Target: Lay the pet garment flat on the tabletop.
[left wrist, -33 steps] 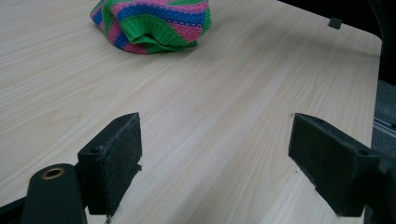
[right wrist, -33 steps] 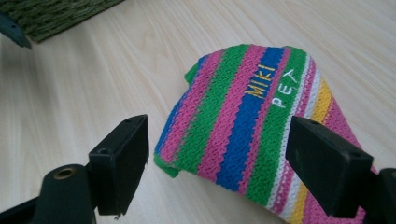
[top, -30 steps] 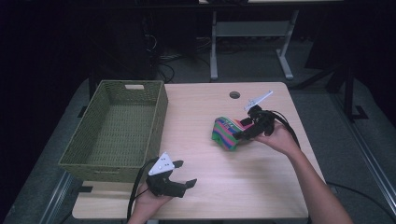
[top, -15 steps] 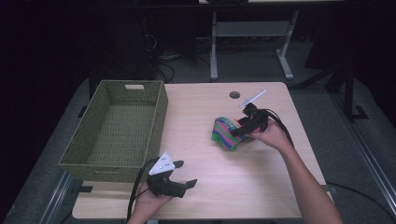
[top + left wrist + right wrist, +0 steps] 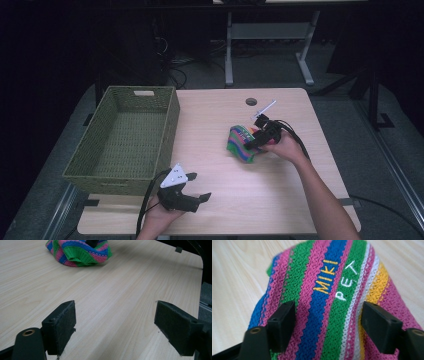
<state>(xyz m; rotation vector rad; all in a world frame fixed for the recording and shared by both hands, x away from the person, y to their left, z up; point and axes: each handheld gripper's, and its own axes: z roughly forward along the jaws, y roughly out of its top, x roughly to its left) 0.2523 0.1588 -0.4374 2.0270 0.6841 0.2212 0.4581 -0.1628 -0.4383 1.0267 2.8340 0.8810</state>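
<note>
A striped knitted cloth (image 5: 241,143) in pink, green, blue and yellow lies bunched near the middle of the wooden table (image 5: 280,200). My right gripper (image 5: 256,140) stands open right over it, its jaws either side of the stripes and the stitched letters on the knitted cloth (image 5: 329,297). Near the front edge my left gripper (image 5: 196,189) rests open with nothing between its pads; in its own view the left gripper (image 5: 115,327) looks across bare wood toward the cloth (image 5: 78,252).
A green woven basket (image 5: 167,125) with nothing in it stands on the table's left side. A round cable hole (image 5: 251,102) sits at the back of the table. Dark floor and a desk frame (image 5: 270,35) lie beyond the far edge.
My right gripper has moved left and down onto the cloth. The left gripper has stayed where it was.
</note>
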